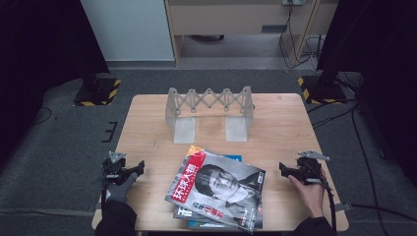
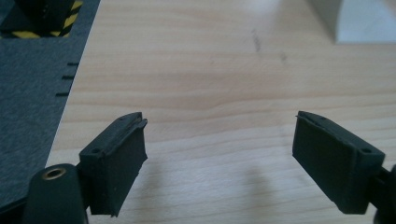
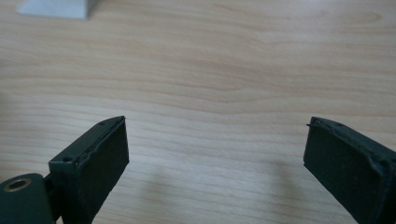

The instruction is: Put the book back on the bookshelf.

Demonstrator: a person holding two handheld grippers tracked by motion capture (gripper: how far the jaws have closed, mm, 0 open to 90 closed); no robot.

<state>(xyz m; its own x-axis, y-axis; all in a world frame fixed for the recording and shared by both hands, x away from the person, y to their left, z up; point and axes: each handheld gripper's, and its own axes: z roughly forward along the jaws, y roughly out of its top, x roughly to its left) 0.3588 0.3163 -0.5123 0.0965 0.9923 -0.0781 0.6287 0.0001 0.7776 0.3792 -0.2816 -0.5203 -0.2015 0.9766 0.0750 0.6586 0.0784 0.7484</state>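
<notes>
The magazine stack point(image 1: 219, 194) lies untouched between both released tools point(image 1: 140, 167) point(image 1: 283, 169), so reaching in for the top magazine likely comes next.

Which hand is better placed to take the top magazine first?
Probably left: the left gripper is open, nearer the top magazine, facing its red-titled edge. The right gripper, also open, sits slightly farther away.

Dim room, evenly lit tabletop, soft shadows, slight blur
</notes>
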